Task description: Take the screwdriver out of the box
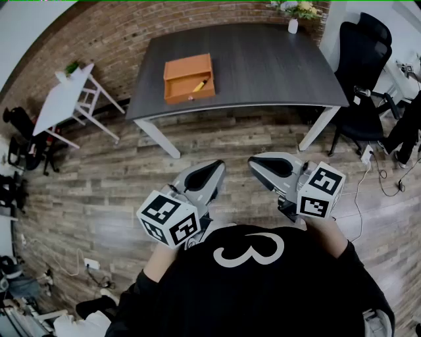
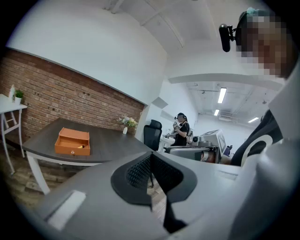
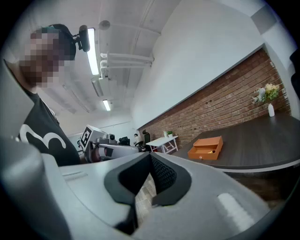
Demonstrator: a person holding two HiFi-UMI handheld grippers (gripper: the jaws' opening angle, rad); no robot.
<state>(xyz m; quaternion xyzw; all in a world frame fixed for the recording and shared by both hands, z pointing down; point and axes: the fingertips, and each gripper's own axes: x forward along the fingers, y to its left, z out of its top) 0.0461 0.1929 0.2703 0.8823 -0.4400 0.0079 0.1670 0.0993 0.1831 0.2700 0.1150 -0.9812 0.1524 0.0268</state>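
Observation:
An open orange box sits on the dark table, far ahead of me. In it lies a yellow-handled screwdriver. Both grippers hang side by side over the wooden floor, well short of the table. My left gripper is shut with nothing in it, and so is my right gripper. In the left gripper view the pads meet at the left gripper, with the box far off. The right gripper view shows the right gripper closed and the box distant.
A white side table stands left of the dark table, against the brick wall. Black office chairs stand at the right. A vase of flowers is at the table's far edge. Another person stands in the background.

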